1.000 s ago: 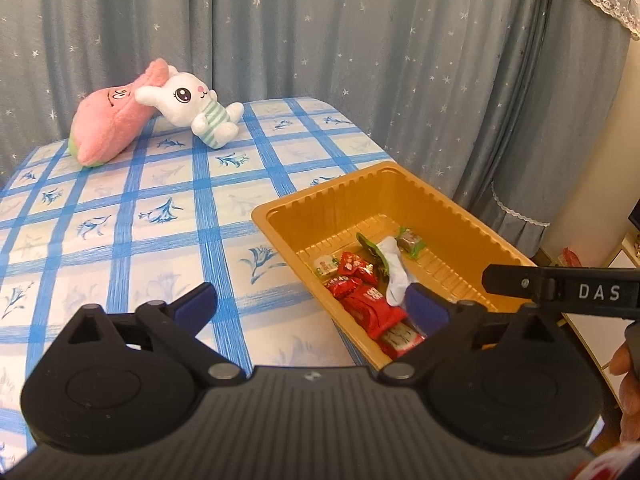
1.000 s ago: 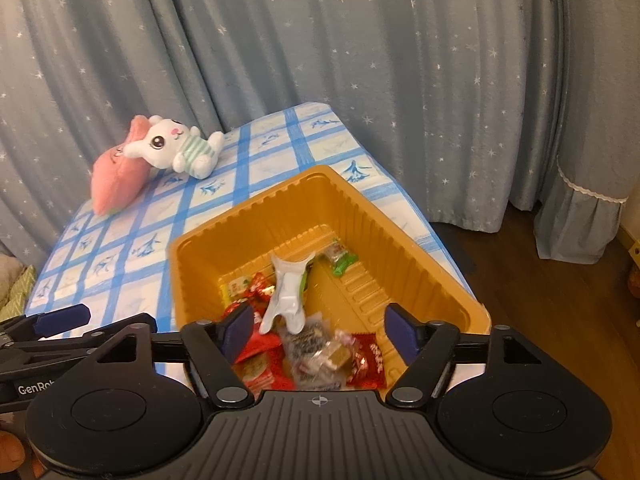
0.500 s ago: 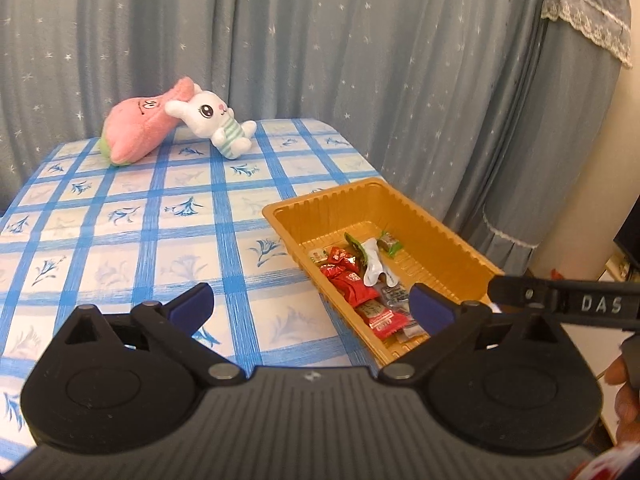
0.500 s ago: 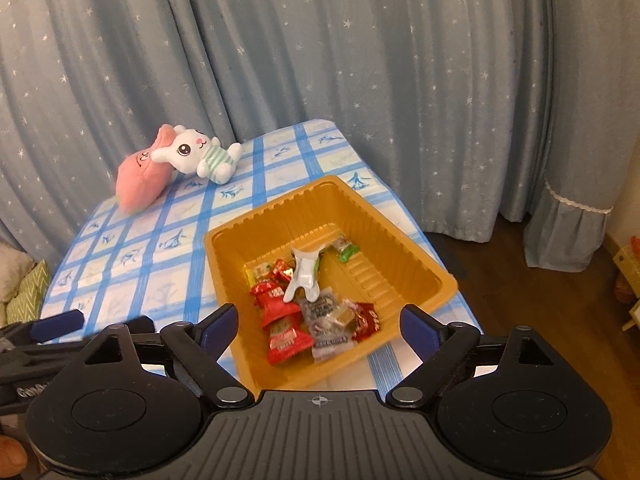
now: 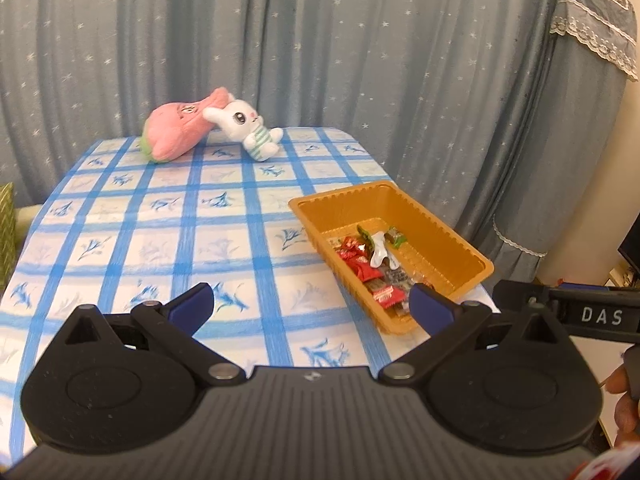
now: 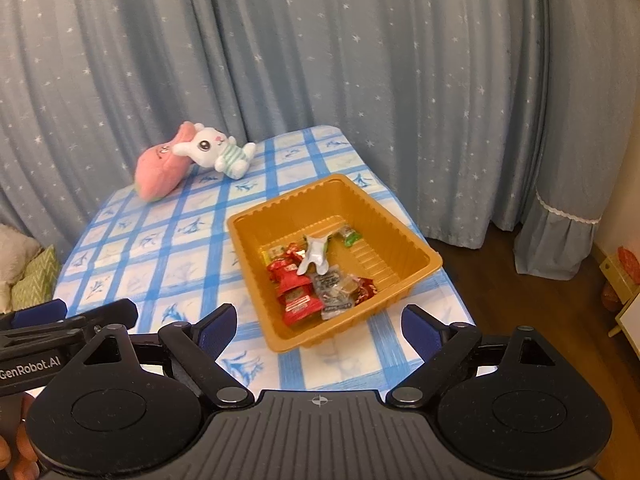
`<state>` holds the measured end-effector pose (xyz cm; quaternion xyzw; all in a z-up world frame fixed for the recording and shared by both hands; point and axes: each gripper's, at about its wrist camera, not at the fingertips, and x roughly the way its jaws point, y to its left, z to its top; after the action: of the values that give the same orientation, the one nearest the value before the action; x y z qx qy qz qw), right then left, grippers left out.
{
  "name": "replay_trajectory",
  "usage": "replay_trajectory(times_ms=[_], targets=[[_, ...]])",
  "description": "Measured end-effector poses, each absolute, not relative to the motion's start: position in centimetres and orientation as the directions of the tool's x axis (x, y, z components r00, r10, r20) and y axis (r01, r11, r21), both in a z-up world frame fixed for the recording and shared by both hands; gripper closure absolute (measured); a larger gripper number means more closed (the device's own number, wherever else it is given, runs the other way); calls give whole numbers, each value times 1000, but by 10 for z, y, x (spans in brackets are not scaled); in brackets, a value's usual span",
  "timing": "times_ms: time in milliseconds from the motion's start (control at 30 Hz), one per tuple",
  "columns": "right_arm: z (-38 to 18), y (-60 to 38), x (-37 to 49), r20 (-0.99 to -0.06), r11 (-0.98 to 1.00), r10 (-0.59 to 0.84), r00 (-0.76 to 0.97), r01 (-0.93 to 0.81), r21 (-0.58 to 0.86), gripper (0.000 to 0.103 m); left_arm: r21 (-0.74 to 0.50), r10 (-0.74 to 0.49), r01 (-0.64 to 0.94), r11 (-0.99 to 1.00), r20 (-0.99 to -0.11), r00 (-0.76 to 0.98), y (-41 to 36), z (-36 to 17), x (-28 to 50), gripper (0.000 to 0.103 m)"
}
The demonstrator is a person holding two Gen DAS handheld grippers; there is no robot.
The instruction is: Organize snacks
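The right gripper [image 5: 568, 314], seen from the left wrist camera, carries white letters reading "DAS" on its black side bar. The left gripper [image 6: 48, 344], seen from the right wrist camera, bears "GenRobot.AI" (its first letter sits at the picture's edge). Print on the snack wrappers [image 6: 304, 280] is too small to read.

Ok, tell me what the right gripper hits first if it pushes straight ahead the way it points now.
Most likely the near rim of the orange tray. The right gripper is open and empty, aimed at the tray holding the snacks; depth is hard to judge, so it might meet the checked tablecloth first.
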<state>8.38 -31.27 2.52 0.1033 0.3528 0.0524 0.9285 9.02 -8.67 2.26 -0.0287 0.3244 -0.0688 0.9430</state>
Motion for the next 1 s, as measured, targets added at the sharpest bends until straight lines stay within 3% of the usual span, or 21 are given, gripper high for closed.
replay_trajectory(times_ms=[1000], targets=[[71, -297, -32, -577, 989, 135, 806, -76, 124, 14, -79, -89, 52, 995, -590, 802, -81, 58, -24, 0]])
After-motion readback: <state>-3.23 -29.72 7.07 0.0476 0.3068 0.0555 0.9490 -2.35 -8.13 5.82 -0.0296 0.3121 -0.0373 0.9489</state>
